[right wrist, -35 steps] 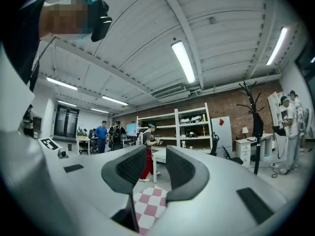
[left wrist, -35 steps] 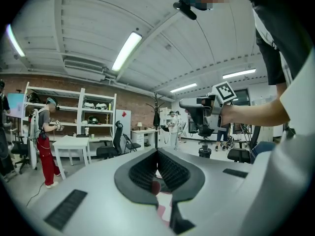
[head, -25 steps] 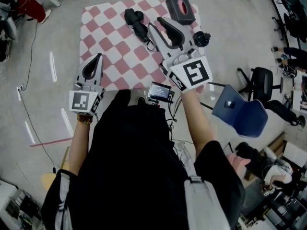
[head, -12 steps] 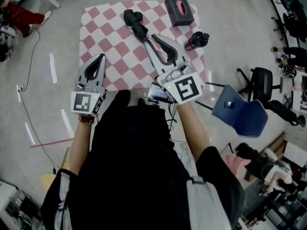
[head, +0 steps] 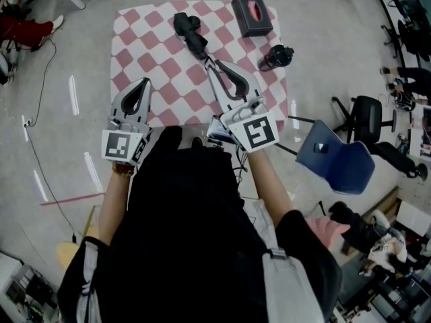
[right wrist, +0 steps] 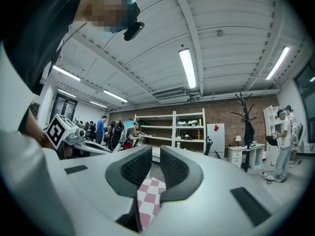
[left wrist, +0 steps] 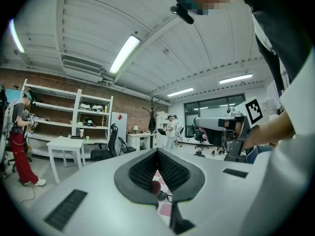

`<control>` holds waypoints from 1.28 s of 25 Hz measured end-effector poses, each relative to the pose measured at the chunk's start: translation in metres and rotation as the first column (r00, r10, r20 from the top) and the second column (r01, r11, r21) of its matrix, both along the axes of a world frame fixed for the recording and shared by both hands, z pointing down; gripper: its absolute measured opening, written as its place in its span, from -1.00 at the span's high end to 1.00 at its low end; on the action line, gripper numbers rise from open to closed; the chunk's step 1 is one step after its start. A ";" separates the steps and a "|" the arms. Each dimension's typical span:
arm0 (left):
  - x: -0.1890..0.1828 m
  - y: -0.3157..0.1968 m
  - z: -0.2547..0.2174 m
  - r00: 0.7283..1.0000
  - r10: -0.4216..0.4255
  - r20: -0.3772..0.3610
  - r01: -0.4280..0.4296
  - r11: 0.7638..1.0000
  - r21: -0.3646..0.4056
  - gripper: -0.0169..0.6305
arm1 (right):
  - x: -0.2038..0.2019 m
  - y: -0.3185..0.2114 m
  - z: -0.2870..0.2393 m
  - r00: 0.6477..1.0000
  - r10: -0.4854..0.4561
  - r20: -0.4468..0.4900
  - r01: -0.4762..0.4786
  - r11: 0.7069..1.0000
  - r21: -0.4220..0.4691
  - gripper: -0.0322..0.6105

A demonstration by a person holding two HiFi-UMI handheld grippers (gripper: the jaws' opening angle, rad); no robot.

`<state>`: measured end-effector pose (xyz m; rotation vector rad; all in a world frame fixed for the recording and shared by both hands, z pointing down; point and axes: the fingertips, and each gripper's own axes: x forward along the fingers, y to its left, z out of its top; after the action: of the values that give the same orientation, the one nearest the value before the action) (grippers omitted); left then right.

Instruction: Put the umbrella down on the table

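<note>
The left gripper [head: 139,81] hangs at the lower left edge of the table [head: 145,52], with its jaws pressed together on nothing. The umbrella [head: 190,36] lies flat on the checkered top, at the upper middle. It looks light and a bit soft (the cloth could slip), so I would pinch its firm middle. It runs from upper left to lower right, and its thin end points at the right gripper [head: 217,66]. That gripper's jaws have just been closing, with a thin empty gap between them.
</note>
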<state>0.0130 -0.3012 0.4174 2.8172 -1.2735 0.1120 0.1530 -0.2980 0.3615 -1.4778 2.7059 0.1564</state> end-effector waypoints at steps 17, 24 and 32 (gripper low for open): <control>0.000 0.005 0.012 1.000 -0.010 0.007 0.010 1.000 -0.030 0.91 | -0.012 0.013 0.036 1.000 -0.006 -0.007 0.006 0.998 -0.058 0.77; -0.001 0.007 0.014 1.000 -0.015 0.004 0.015 0.999 -0.033 0.91 | -0.007 0.013 0.049 1.000 -0.002 -0.028 -0.001 0.997 -0.074 0.79; -0.003 0.008 0.014 1.000 -0.017 0.002 0.017 0.999 -0.033 0.91 | -0.008 0.019 0.056 1.000 0.001 -0.031 -0.004 0.996 -0.088 0.79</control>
<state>0.0103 -0.2933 0.4316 2.7785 -1.2833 0.1344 0.1455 -0.2793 0.4178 -1.5133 2.7698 0.0615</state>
